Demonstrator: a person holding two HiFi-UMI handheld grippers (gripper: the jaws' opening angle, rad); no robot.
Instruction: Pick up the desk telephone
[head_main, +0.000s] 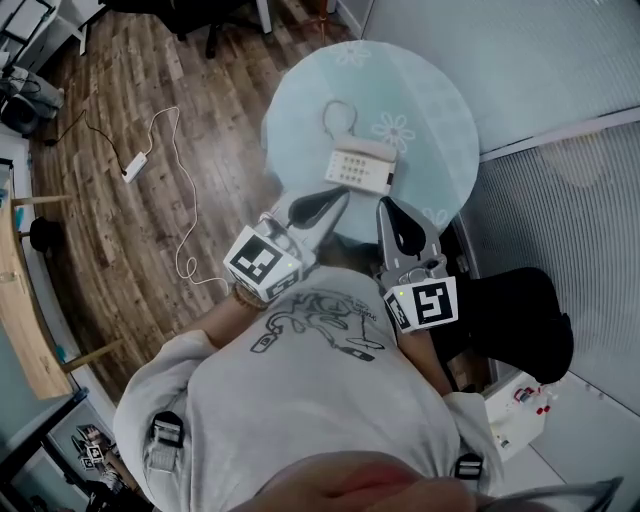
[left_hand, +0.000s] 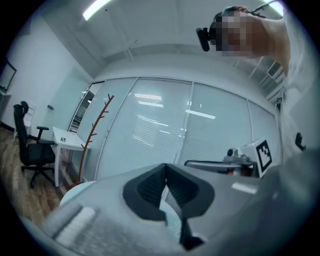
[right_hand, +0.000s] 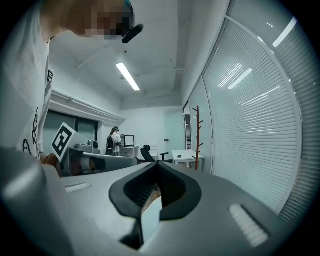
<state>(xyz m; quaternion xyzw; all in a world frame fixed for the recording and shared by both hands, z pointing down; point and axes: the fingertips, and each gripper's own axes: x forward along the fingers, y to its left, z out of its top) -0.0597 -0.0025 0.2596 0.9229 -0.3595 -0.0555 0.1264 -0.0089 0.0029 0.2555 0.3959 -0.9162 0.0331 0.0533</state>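
A cream desk telephone (head_main: 360, 165) with a keypad lies on the round pale blue table (head_main: 300, 110), its cord looping away behind it. My left gripper (head_main: 340, 196) is held level just short of the table's near edge, its jaws shut and empty. Beside it, my right gripper (head_main: 385, 204) is also shut with nothing in it. Both point toward the telephone and are apart from it. In the left gripper view the left gripper (left_hand: 166, 182) shows its pads together. The right gripper (right_hand: 158, 175) looks the same in its own view. Neither gripper view shows the telephone.
A white power strip (head_main: 135, 165) with its cable lies on the wood floor to the left. A wooden bench (head_main: 25, 310) stands at the far left and a dark bag (head_main: 520, 320) at the right. A blind-covered glass wall (right_hand: 260, 125), a coat rack (left_hand: 95, 130) and an office chair (left_hand: 32, 150) lie beyond.
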